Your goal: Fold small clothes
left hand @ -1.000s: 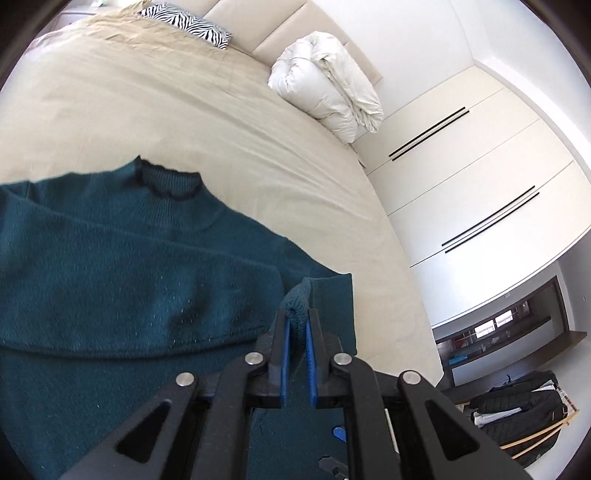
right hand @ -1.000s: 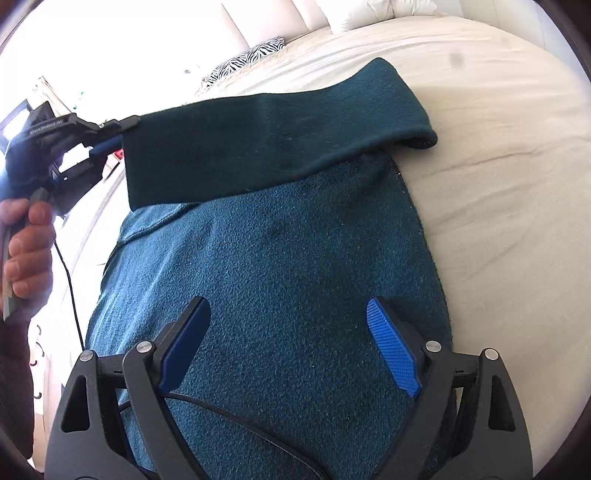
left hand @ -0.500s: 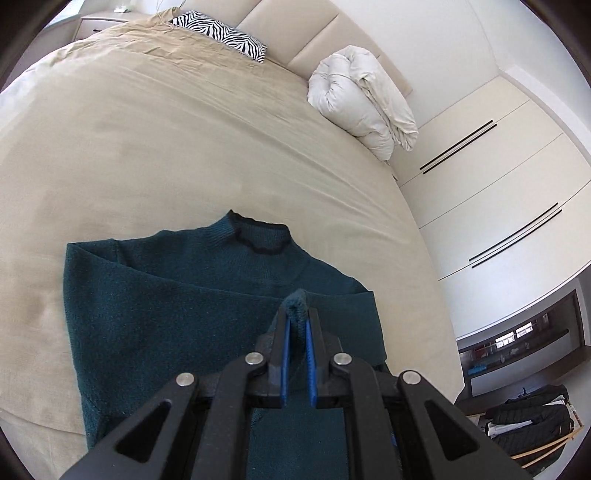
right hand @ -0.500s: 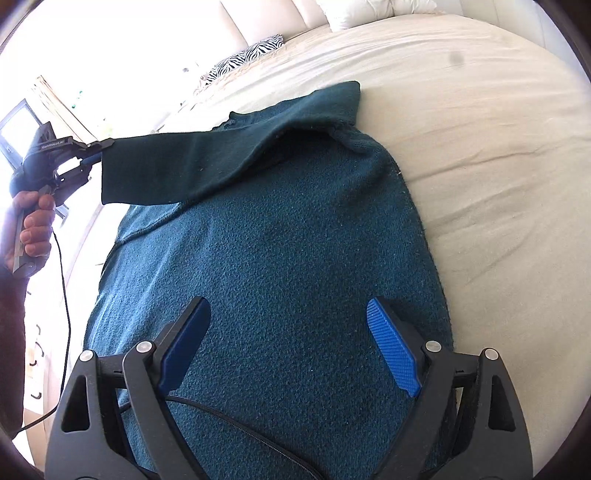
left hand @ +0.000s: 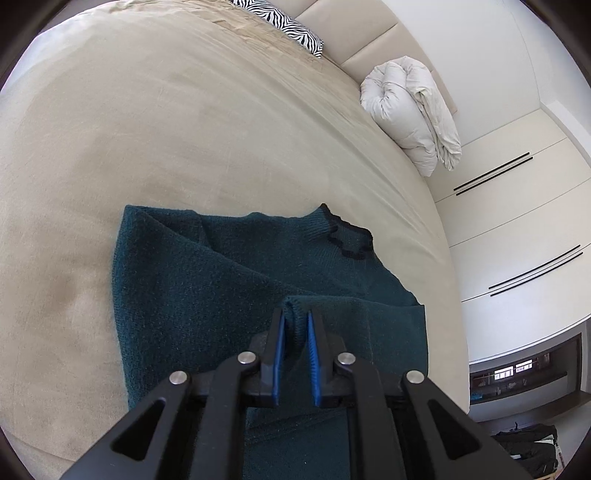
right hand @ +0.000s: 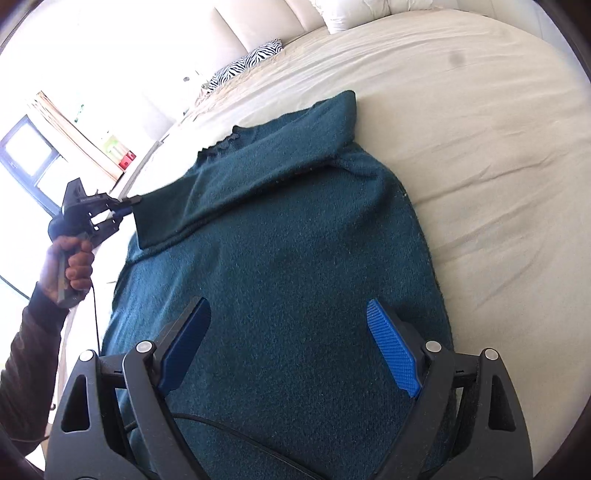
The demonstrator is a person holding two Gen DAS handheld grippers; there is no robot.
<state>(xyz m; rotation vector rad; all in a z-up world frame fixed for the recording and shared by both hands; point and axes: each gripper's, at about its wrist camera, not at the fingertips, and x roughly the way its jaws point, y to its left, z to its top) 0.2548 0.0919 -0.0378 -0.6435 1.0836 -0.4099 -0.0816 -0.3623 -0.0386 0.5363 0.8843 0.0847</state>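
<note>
A dark teal knit sweater [right hand: 295, 266] lies flat on the beige bed [right hand: 498, 147], its neck [left hand: 347, 240] toward the headboard. My left gripper [left hand: 294, 314] is shut on the cuff of the sweater's sleeve [left hand: 295, 306] and holds it across the body. In the right wrist view the left gripper [right hand: 125, 201] sits at the sweater's left side with the sleeve [right hand: 229, 184] stretched from the far shoulder. My right gripper [right hand: 288, 317] is open and empty above the sweater's lower body.
A rolled white duvet [left hand: 410, 110] and a zebra-print pillow [left hand: 288, 26] lie by the headboard. White wardrobe doors [left hand: 517, 221] stand past the bed's right side. A black cable [right hand: 221, 428] runs over the sweater near my right gripper.
My left gripper has carried the sleeve cuff across the sweater toward its left side and lower, so the sleeve now lies folded over the chest. My right gripper has stayed open in place.
</note>
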